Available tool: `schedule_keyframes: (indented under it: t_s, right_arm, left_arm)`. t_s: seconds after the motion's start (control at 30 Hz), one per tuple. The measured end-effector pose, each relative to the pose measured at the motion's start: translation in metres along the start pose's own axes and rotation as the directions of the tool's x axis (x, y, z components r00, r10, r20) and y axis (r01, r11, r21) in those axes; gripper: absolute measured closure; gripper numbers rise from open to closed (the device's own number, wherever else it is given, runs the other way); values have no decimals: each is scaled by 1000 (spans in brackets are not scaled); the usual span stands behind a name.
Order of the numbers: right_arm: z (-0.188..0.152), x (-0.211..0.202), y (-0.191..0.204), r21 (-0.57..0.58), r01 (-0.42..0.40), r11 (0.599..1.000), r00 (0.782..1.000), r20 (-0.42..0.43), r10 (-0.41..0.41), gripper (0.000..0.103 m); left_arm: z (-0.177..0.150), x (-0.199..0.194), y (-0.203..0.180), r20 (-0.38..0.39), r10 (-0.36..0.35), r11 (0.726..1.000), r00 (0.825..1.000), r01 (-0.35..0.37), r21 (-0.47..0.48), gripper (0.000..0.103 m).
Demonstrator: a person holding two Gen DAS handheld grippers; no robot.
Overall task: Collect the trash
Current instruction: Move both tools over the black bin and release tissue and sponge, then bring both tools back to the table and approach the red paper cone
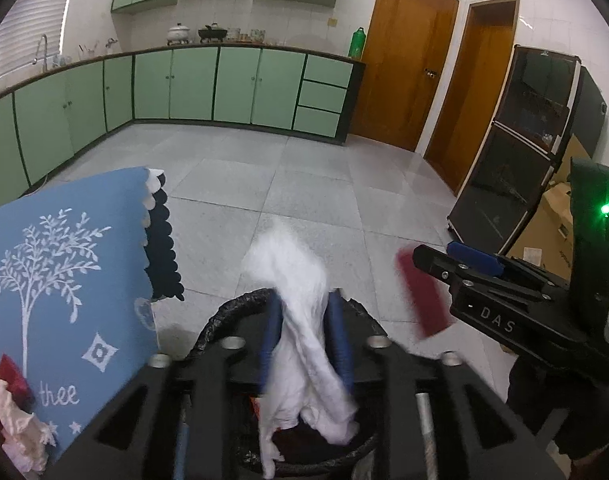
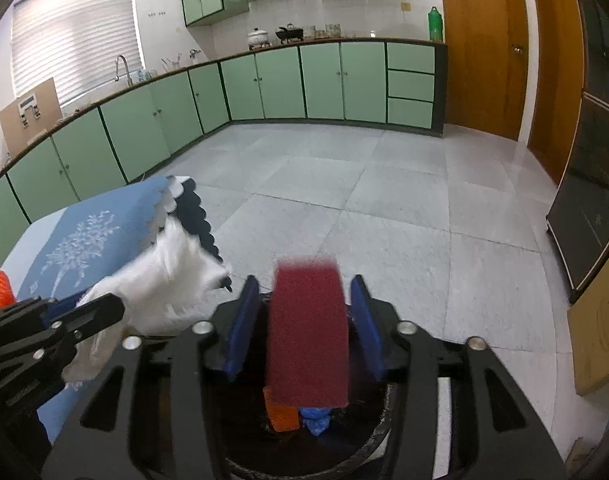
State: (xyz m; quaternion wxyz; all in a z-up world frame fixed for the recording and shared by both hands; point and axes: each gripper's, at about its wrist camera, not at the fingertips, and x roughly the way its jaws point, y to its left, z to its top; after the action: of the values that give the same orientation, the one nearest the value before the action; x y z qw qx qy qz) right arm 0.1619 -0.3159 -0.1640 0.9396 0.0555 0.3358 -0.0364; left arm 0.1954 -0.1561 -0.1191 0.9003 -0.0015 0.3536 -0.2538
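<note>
My left gripper (image 1: 302, 312) is shut on a white crumpled tissue (image 1: 300, 320), held over a black-bagged trash bin (image 1: 220, 320). The tissue's lower end hangs into the bin. My right gripper (image 2: 306, 300) has its jaws apart with a dark red sponge pad (image 2: 306, 336) between them, blurred, over the same bin (image 2: 368, 432). I cannot tell whether the pads touch it. An orange piece (image 2: 282, 416) and a blue crumpled piece (image 2: 314, 420) lie in the bin. In the left wrist view the right gripper (image 1: 408, 264) and the red pad (image 1: 422, 292) are to the right.
A table with a blue tree-print cloth (image 1: 64, 280) stands left of the bin, with a pink crumpled tissue (image 1: 20, 428) and a red wrapper (image 1: 8, 372) on it. An orange item (image 2: 2, 290) lies on the table. Green kitchen cabinets (image 1: 184, 84), grey tiled floor (image 2: 384, 208), a dark glass cabinet (image 1: 512, 152).
</note>
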Motion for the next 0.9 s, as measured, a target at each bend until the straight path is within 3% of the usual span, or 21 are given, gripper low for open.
schedule_keyframes:
  t_s: [0.03,0.27,0.57,0.77,0.9]
  right_arm:
    - [0,1,-2,4,3,1000,1000,-2,-3,48]
    - [-3,-13,0,25,34,999,999,18,-34,16]
    - [2,-53,37,15,-46,999,995,85,45,13]
    - [0,-74,77,-9,-117,993,987,113,118,13]
    - [-6,-84,110,-47,-161,986,979,117,165,13]
  left_arm:
    - [-1,0,1,1,1,1000,1000,-1,-3,60]
    - [-1,-23,11,23,35,999,999,-35,-18,47]
    - [0,-98,37,128,155,987,980,-149,-55,37]
    - [-14,-156,67,176,273,960,946,-256,-113,36]
    - [-31,-189,86,190,370,927,910,-349,-134,36]
